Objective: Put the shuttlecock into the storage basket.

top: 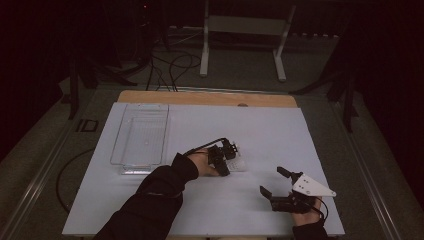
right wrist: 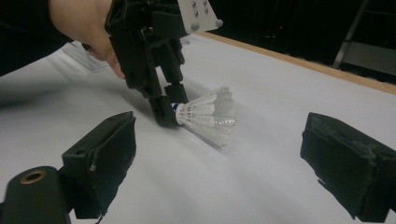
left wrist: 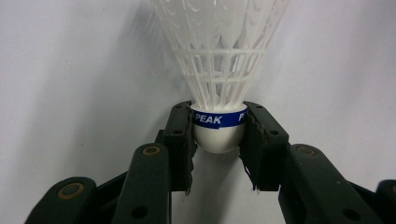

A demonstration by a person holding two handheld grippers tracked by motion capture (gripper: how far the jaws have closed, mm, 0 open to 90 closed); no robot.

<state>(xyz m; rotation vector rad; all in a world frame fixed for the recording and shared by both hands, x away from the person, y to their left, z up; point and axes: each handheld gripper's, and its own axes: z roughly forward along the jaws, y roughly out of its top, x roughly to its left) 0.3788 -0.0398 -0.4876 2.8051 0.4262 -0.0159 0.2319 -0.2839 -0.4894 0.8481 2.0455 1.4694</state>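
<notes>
A white plastic shuttlecock (left wrist: 219, 60) with a blue band marked PEAK lies on the white table sheet (top: 260, 135). My left gripper (left wrist: 218, 133) is shut on its rounded cork end, one pad on each side. Seen from above, the left gripper (top: 223, 156) sits near the table's middle with the shuttlecock (top: 237, 161) skirt pointing right. In the right gripper view the shuttlecock (right wrist: 205, 115) rests on the sheet, held by the left gripper (right wrist: 169, 112). My right gripper (top: 272, 181) stands open near the front right, with nothing between its jaws.
A clear plastic tray (top: 141, 137) stands at the left of the sheet. A wooden table edge (top: 205, 98) runs along the back. Beyond it are cables (top: 170, 65) on the floor and a white stand (top: 245, 30).
</notes>
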